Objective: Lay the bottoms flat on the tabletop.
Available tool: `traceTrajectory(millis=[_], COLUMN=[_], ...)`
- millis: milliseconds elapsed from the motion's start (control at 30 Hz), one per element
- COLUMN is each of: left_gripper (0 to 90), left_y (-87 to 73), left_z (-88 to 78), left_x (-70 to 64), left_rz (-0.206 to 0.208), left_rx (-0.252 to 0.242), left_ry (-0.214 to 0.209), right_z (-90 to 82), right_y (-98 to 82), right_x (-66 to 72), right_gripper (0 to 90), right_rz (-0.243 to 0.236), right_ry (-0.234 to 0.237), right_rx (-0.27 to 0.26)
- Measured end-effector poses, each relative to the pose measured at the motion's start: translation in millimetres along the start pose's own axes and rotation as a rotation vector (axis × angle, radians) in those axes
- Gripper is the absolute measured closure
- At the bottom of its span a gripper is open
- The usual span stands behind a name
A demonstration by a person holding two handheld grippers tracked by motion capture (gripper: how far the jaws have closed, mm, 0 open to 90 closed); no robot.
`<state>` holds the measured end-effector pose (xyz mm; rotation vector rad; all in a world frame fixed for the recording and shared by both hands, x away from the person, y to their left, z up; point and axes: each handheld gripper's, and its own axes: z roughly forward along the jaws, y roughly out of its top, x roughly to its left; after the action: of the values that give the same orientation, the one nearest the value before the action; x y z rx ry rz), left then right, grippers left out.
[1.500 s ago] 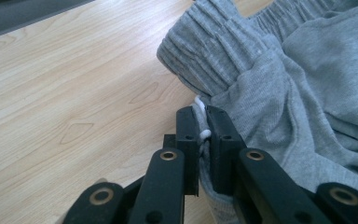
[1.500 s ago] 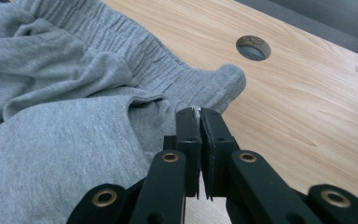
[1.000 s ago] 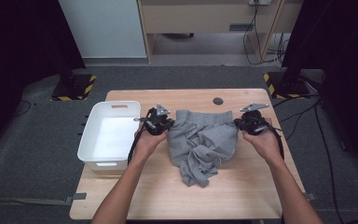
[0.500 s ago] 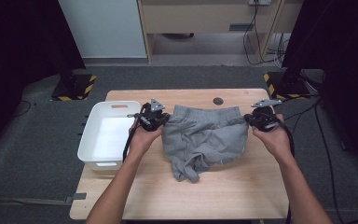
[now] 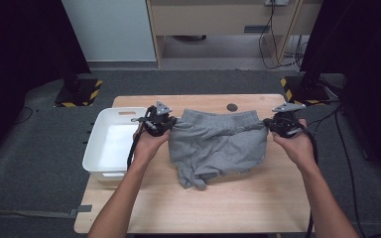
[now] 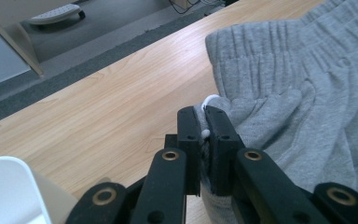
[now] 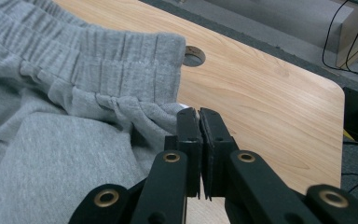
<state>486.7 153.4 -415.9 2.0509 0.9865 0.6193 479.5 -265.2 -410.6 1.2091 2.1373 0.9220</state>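
I had the grey shorts (image 5: 218,144) pinched at both ends of the waistband so the garment would hang open between my two hands and pull itself flat, which is the only sensible way to spread a crumpled piece of cloth before laying it down. My left gripper (image 5: 164,125) was clenched on the waistband corner at about nine o'clock of the garment; in the left gripper view its jaws stood nearly together with a fold of grey fabric and a bit of white cord (image 6: 208,100) squeezed between them. My right gripper (image 5: 278,125) was clenched the same way on the opposite corner, at about three o'clock, and in the right gripper view the gathered edge of the waistband (image 7: 135,70) ran straight into its closed jaws. I kept both hands level with each other and well apart, so the elastic was drawn fairly taut across the far half of the wooden table (image 5: 228,208).

The shorts were a soft heather-grey jersey with a wide ribbed, gathered waistband along twelve o'clock. The body drooped from it toward six o'clock, one leg bunched into a twisted tail at around seven o'clock that touched the tabletop, while the other side lay smoother. It looked limp and light, wrinkled but not tangled.

The white tub (image 5: 110,144) sat just beside my left hand at nine o'clock, and a small round hole (image 5: 232,107) in the tabletop lay past the waistband at one o'clock
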Motion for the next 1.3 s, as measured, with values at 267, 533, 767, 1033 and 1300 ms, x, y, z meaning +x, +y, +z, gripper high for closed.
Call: traceTrajectory(millis=[267,533,767,1033,1300], left_gripper=[85.4,85.5,85.5,85.5,85.4], left_y=[4.4,6.1,6.0,12.1,22.6], left_z=[-8.4,-12.9,-16.9,-27.4,-29.7], left_x=[2.9,5.7,9.4,6.8,9.6], left_rz=[0.007,0.005,-0.008,-0.001,-0.006], left_rx=[-0.018,-0.026,-0.039,-0.06,-0.054], left_ry=[0.01,0.023,0.026,0.035,0.047], right_z=[-10.4,-18.5,-20.9,-30.8,-37.8], right_y=[4.4,13.0,14.3,18.3,22.0], right_x=[-3.6,-2.7,-3.1,-2.6,-3.0], right_gripper=[88.5,88.7,88.7,88.7,88.6], right_rz=[-0.014,-0.043,-0.044,-0.05,-0.033], right_ry=[-0.014,-0.034,-0.039,-0.045,-0.038], right_rx=[-0.017,-0.019,-0.033,-0.062,-0.094])
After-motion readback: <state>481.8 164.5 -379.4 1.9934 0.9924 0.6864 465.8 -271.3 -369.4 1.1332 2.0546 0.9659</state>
